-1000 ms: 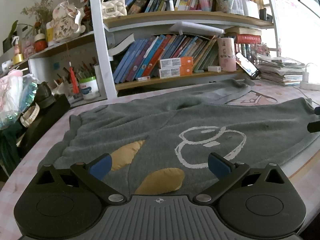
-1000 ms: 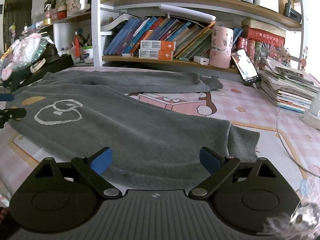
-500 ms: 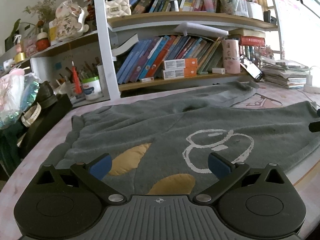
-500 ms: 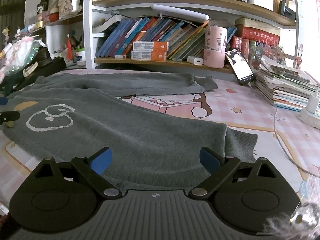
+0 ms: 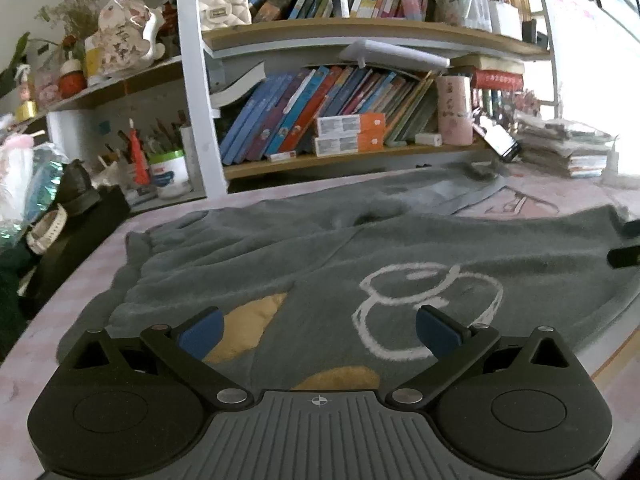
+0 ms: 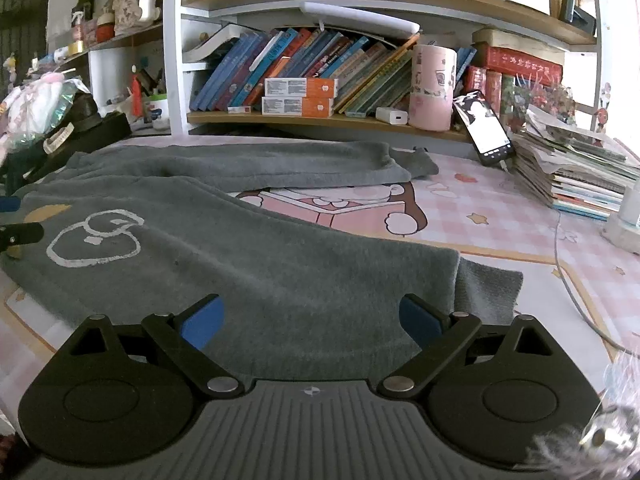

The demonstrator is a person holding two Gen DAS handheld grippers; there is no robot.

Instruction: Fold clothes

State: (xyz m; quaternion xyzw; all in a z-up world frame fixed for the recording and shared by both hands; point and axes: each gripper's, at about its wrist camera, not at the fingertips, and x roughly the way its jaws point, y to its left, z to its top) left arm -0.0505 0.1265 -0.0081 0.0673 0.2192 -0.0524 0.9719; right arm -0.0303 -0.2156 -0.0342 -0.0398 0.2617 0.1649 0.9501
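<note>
Grey sweater point(image 6: 248, 264) lies spread flat on the pink cartoon table mat point(image 6: 500, 216), in front of the bookshelf point(image 6: 320, 120). White outline print point(image 5: 424, 304) and yellow patches point(image 5: 244, 328) face up. One sleeve point(image 6: 256, 166) stretches along the far side nearest the bookshelf; the other cuff point(image 6: 488, 288) pokes out at the near hem. No fold visible yet, so the task looks barely started: sleeves and body are all left to fold. Left gripper point(image 5: 318, 330) hovers over the printed end, jaws spread wide, holding nothing. Right gripper point(image 6: 310, 320) sits over the near hem by the cuff, also spread wide and empty. Whether the pads touch the cloth is unclear. Next is likely a pinch on the near edge with both.
</note>
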